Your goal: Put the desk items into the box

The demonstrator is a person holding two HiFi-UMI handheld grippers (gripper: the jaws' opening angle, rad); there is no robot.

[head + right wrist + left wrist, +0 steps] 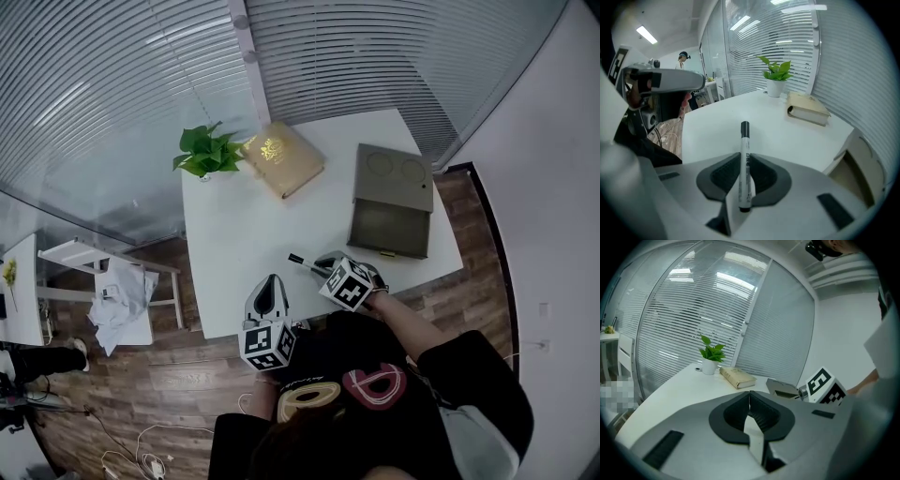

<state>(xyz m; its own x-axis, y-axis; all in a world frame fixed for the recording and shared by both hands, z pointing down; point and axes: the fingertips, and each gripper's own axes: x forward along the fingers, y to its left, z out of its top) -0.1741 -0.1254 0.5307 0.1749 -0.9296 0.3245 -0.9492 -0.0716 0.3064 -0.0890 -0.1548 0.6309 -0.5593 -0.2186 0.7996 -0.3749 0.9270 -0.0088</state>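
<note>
Pinched lengthwise in the right gripper [743, 161] is a marker [744, 133], at the table's [244, 234] near edge (cap pointing away). Left gripper [750, 401] is empty, jaws pressed together. Likely the carrying step: next, reach the open box [389, 228] by the right edge and release inside.

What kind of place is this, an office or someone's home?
Most likely an office: glass partition walls hung with horizontal blinds, a plain white desk carrying a potted plant and a book, and strip lights on the ceiling beyond the glass.
</note>
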